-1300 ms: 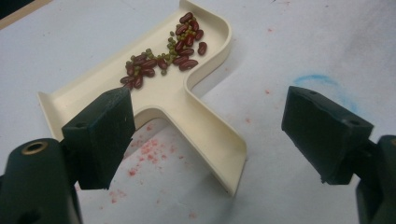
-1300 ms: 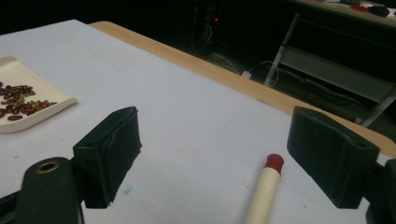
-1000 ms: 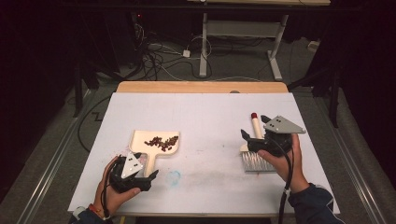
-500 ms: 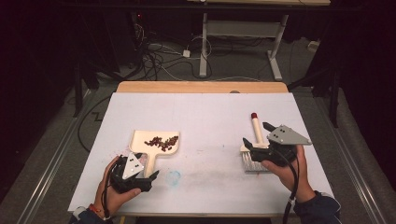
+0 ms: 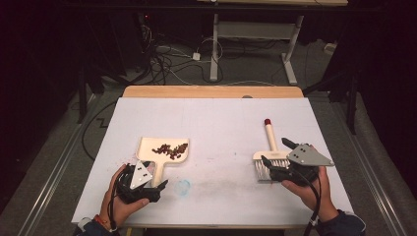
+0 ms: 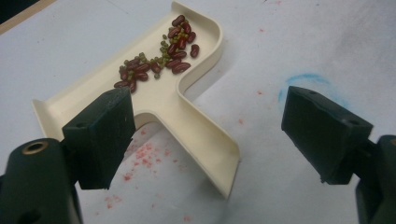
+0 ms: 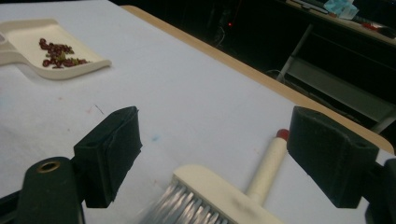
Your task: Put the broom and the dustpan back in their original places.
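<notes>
1. Beans, dark red ones mixed with small green ones (image 5: 170, 150), lie gathered in the pan of a cream plastic dustpan (image 5: 163, 148) on the left half of the white-covered table (image 5: 216, 123). No loose beans can be made out elsewhere on the cover, so the sweeping looks finished.
2. At the near left, the left gripper (image 6: 210, 135) sits low over the dustpan's handle (image 6: 201, 140), its jaws spread wide to either side of the handle and touching nothing. The dustpan rests flat on the table.
3. Faint red specks and a pale blue ring (image 5: 183, 187) mark the cover just beside the handle, toward the middle.
4. To the right lies a cream hand brush with pale bristles and a red-tipped handle (image 5: 268, 152), the handle pointing to the far side, the bristles toward the near edge.
5. At the near right, the right gripper (image 7: 219, 154) hovers over the brush head, jaws spread apart and empty; the brush lies free on the table.
6. Judged from this, what is left is at most carrying the dustpan off to empty it.
</notes>
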